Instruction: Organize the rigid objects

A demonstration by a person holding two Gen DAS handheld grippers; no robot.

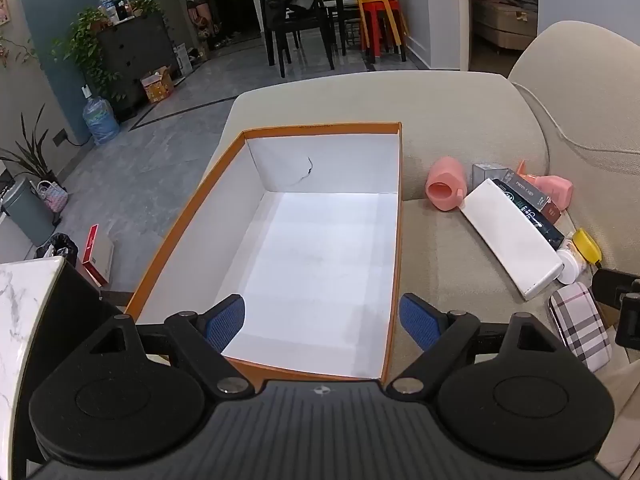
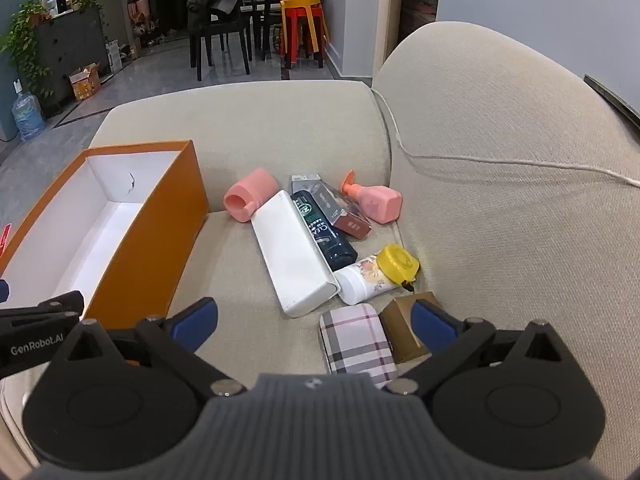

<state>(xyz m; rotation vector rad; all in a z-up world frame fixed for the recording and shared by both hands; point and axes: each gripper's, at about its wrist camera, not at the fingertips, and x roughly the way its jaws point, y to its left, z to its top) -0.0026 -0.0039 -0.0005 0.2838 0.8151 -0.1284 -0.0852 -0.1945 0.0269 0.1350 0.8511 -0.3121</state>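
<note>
Currently both claws are spread and hold nothing: left claw (image 1: 322, 322) over the empty box (image 1: 394, 240), right claw (image 2: 314, 320) near the plaid case (image 2: 356, 344). Items lie heaped touching on the sofa (image 2: 280, 128); gripping the case may nudge the brown box (image 2: 400, 320) or bottle (image 2: 368, 280).

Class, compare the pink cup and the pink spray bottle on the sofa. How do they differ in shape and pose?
The pink cup is a plain cylinder with a handle and an open mouth; the pink spray bottle is boxy, with an orange nozzle. The cup lies at the pile's left end, nearer the orange box; the bottle lies at the right end, against the sofa back. Both are pink and lie on their sides.
</note>
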